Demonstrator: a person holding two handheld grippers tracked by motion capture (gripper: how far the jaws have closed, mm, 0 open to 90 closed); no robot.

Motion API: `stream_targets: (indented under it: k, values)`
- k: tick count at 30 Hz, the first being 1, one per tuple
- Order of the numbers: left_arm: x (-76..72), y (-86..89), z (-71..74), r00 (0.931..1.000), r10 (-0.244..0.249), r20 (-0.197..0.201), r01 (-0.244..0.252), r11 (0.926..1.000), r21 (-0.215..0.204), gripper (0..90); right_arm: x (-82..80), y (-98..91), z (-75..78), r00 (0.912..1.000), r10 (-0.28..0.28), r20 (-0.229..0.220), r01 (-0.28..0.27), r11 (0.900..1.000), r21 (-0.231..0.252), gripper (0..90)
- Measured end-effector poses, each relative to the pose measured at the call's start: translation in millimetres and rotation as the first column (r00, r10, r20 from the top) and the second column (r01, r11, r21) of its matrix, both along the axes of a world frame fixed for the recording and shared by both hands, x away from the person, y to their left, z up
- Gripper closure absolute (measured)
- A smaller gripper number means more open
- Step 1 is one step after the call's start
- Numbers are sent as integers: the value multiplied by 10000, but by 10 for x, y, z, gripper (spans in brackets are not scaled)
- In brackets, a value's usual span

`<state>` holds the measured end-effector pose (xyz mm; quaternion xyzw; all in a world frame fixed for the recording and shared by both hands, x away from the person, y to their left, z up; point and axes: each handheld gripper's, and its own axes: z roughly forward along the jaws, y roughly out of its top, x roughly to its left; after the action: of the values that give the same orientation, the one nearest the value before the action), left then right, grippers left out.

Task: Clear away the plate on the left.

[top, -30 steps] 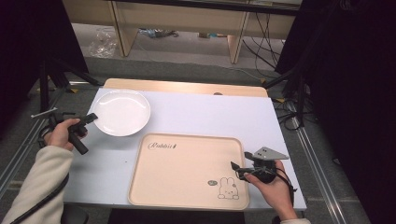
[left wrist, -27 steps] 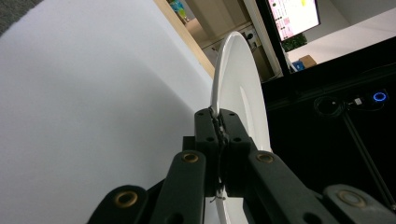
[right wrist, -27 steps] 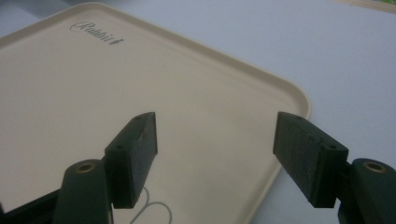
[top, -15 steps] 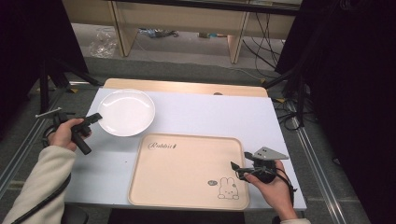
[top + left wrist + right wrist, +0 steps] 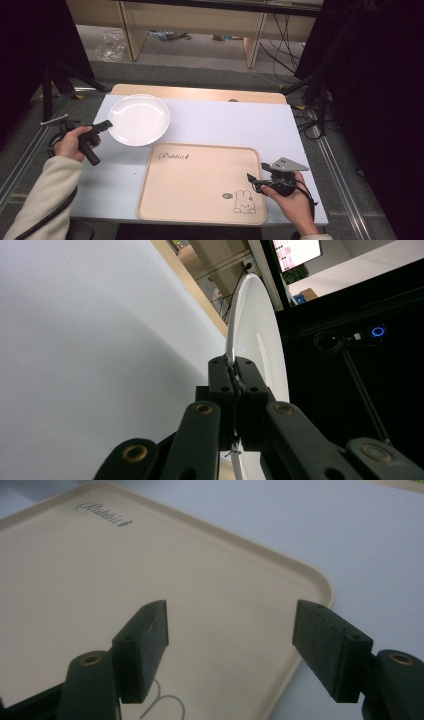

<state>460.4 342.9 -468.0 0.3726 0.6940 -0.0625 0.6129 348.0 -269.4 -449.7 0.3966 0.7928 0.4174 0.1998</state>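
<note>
The left hand-held gripper (image 5: 106, 124) was clamped tight on the rim of a white plate (image 5: 139, 119). In the left gripper view, its two black jaws pinched the thin edge of the plate (image 5: 250, 335) between them, and the plate stood tilted up from the white desk (image 5: 90, 340). In the high view, the plate was at the back left of the desk (image 5: 220, 125), just behind the far left corner of a tan tray (image 5: 200, 182). The plate and the tray were very close, but I could not tell if they touched.

The right hand-held gripper (image 5: 251, 180) was let go and held nothing. In the right gripper view, its jaws stood wide apart above the tray (image 5: 200, 580), and the tray's rounded corner showed between them. In the high view, this gripper sat at the right edge of the tray, near a small rabbit drawing (image 5: 243, 201). The person's right hand (image 5: 292, 200) held it there. The word "Rabbit" (image 5: 173, 156) was written near the tray's far left corner.
</note>
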Motion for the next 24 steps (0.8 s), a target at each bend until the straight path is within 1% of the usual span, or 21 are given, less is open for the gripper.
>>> stream_targets:
  k: [3, 7, 9, 11, 14, 15, 16, 19, 20, 22, 24]
  values:
    - [-5, -9, 2, 10000, -31, -5, 31, 10000, -65, 873, 1, 0, -1, 10000, 9, -13, -9, 10000, -5, 313]
    - [-14, -28, 3, 9997, -248, -15, 249, 9997, 26, 872, -1, 1, -1, 10000, 2, -21, -2, 10000, -1, 313]
    - [-14, -53, 6, 9998, -198, 19, 198, 9998, -101, 872, -1, 1, 0, 10000, 3, -15, -3, 10000, -3, 313]
    - [-14, -61, 6, 9997, -236, 43, 236, 9997, -98, 872, -1, 0, 0, 10000, 3, -12, -3, 10000, -3, 313]
    - [-15, -91, 12, 9994, -335, 59, 335, 9994, -49, 872, -1, 0, 0, 10000, 3, -12, -3, 10000, -6, 313]
    - [-20, -92, 11, 9990, -451, 43, 451, 9990, 43, 872, 0, -1, 0, 10000, 2, 1, -2, 10000, -6, 313]
    - [-18, -106, 15, 9991, -413, 30, 413, 9991, -36, 872, -4, 3, 1, 9999, 8, -106, -8, 10000, 40, 313]
    - [-21, -136, 13, 9988, -494, 56, 494, 9987, -92, 872, -1, -1, 1, 10000, 20, 18, -20, 10000, -17, 313]
    - [-25, -145, 14, 9983, -585, 58, 585, 9983, -57, 872, -5, 3, 2, 9999, 24, -105, -23, 10000, 32, 313]
    - [-24, -173, 22, 9979, -638, 62, 638, 9979, -90, 872, -4, 3, 1, 9999, 22, -101, -22, 10000, 41, 313]
    - [-25, -193, 27, 9975, -709, 43, 709, 9974, -97, 872, -1, -1, 0, 10000, 10, 7, -10, 10000, -5, 313]
